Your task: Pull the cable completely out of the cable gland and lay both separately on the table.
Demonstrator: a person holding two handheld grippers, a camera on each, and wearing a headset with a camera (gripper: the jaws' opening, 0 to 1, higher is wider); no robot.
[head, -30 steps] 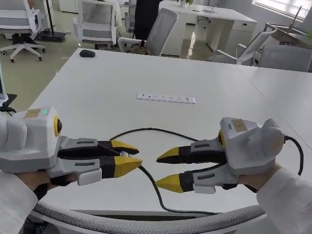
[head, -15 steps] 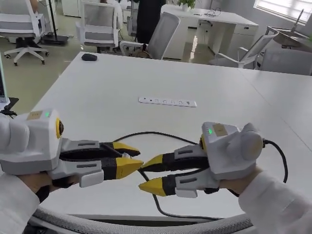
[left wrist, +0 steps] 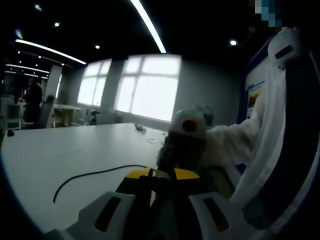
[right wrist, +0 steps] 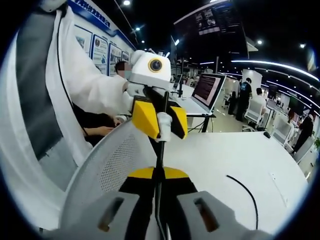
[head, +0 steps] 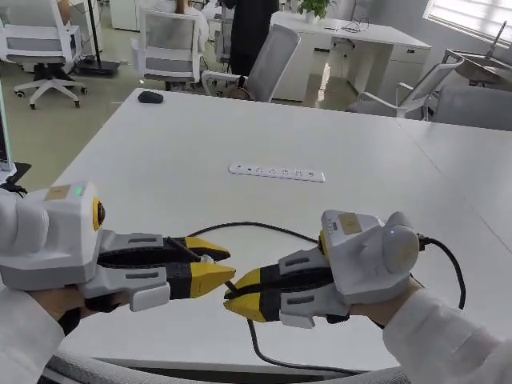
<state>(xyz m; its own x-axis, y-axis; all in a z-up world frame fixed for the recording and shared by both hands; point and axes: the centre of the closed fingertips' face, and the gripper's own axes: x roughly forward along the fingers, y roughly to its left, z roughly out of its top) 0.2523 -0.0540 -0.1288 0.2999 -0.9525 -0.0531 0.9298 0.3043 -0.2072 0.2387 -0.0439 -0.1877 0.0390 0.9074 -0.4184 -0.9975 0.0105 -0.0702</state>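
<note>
L hand-held gripper [head: 227,264] nearly closed, clamped on white cable gland [right wrist: 164,122]. R hand-held gripper [head: 230,298] pinched tight on black cable [head: 256,226] right at L's tips, nose to nose w/ it. Short cable run straight btwn the two, threaded thru gland. Rest of cable arcs over worktop [head: 240,120] beyond R hand-held gripper, plus a strand trailing toward near edge below it.

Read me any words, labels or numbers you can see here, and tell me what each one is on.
Nothing legible.
Blue wall posters: print blurred.
Open laptop screen: lines too small.
Dark overhead display: too small.
Tan stickers on left gripper and right gripper: blurred.
</note>
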